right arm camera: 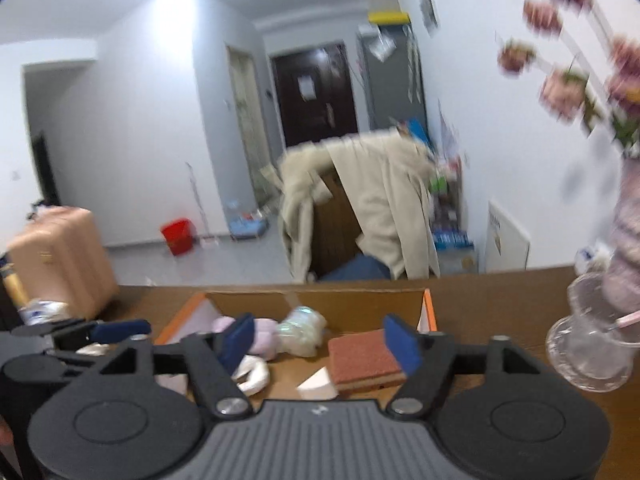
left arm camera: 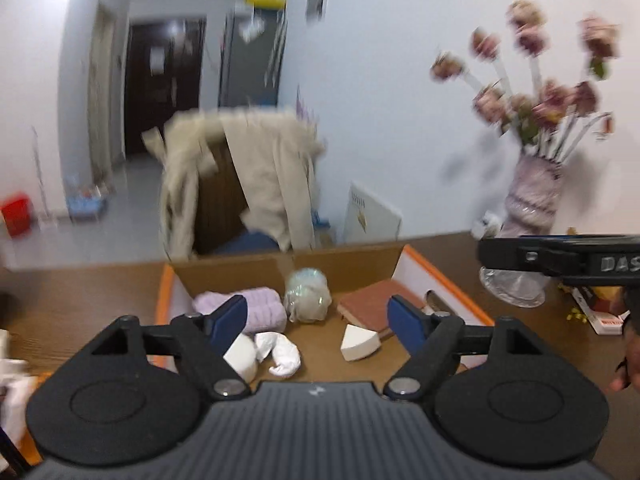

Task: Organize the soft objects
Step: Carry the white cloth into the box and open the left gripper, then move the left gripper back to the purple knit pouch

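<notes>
While both the left gripper [left arm camera: 318, 320] and right gripper [right arm camera: 320, 342] gape empty, the white sock [left arm camera: 280, 354] at six o'clock in the box [left arm camera: 444, 280] looks limp; pinch its bunched middle.

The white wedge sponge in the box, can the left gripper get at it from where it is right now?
Probably yes. The left gripper is open and empty, and the white wedge sponge lies on the box's bare floor just ahead of it, nothing on top. The brown scouring pad touches its far side, so closing could nudge that.
</notes>
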